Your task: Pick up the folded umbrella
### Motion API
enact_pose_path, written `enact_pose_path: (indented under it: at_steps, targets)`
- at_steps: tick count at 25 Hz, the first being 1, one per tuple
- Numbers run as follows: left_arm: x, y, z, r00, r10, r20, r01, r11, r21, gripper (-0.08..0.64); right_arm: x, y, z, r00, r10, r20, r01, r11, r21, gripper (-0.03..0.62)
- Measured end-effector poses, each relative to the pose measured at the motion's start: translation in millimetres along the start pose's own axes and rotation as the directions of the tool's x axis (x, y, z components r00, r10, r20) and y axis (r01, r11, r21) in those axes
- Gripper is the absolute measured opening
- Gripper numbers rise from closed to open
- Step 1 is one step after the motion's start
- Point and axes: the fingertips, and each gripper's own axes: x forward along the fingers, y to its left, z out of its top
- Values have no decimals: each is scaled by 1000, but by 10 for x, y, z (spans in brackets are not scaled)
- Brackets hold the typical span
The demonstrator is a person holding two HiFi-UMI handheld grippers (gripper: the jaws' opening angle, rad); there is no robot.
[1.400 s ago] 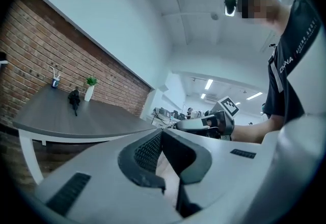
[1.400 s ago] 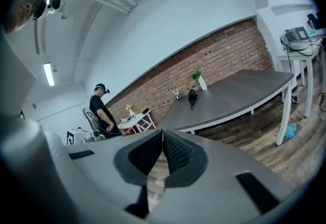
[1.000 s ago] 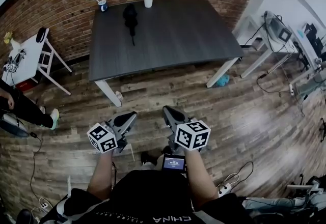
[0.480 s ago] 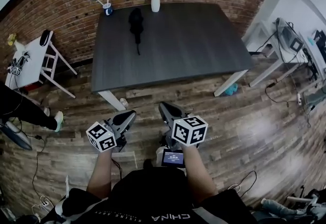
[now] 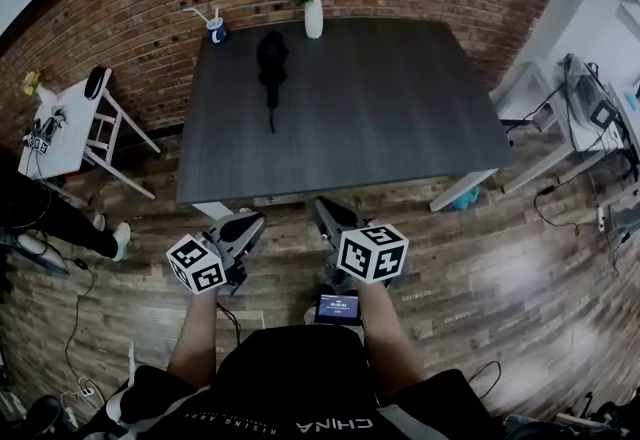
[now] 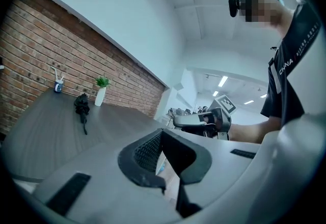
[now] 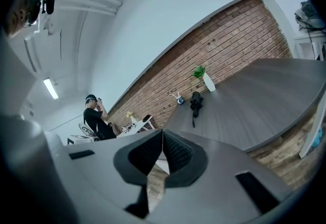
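**Both jaws shut on nothing, umbrella far back on the worktop**

At the far left we see a white side table (image 5: 62, 123) against the brick wall (image 5: 130, 18). In front of it is a person (image 5: 45, 213) in dark trousers on the wood floor (image 5: 520, 258).

Next comes the dark worktop (image 5: 400, 118), its back edge along the wall. A cup (image 5: 216, 31) with a straw stands at its back left corner. Near the cup, to its right, lies the umbrella (image 5: 271, 63). It is black, folded and flat on the worktop, with its thin end pointing toward us. It touches neither the cup nor the white vase (image 5: 313, 18) holding a green plant, which stands near it on the right.

Over the floor by the worktop's near edge we hold both grippers side by side, well apart from the umbrella.

- **Left gripper:** the left gripper (image 5: 250, 220) has its jaws pressed together, ribbed pads meeting in one line, with nothing between them.
- **Right gripper:** the right gripper (image 5: 325, 210), just beside it, also has its jaws pressed together on nothing.

Both point toward the worktop, with their marker cubes toward us. A small lit screen (image 5: 338, 307) shows at our waist behind the right gripper.

At the far right stands a white desk (image 5: 590, 118) carrying equipment and cables.
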Motion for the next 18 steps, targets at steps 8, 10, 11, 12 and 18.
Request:
enact_pose_path:
  at_steps: [8,10,11,12,18]
  targets:
    - [251,165,77,998,60,-1,-61,998,-26,3,150,-353,181,1000,23,-12,-23,999,31,9]
    - [289,210,71,997,71,-3,-71,997,-38,3,199,-388,172,999,31,-24,-30,999,34,9]
    - [309,245,75,997,74,0,-74,996,-42,3,228,-411,172,999,34,-30,-33,999,35,9]
    - [334,284,82,997,77,2,-77,996,-45,3,259,-443,180,999,34,-34,-33,999,37,9]
    - [521,631,111,997,77,-3,-77,995,-60,3,510,-679,269,999,7,-53,-5,999,42,9]
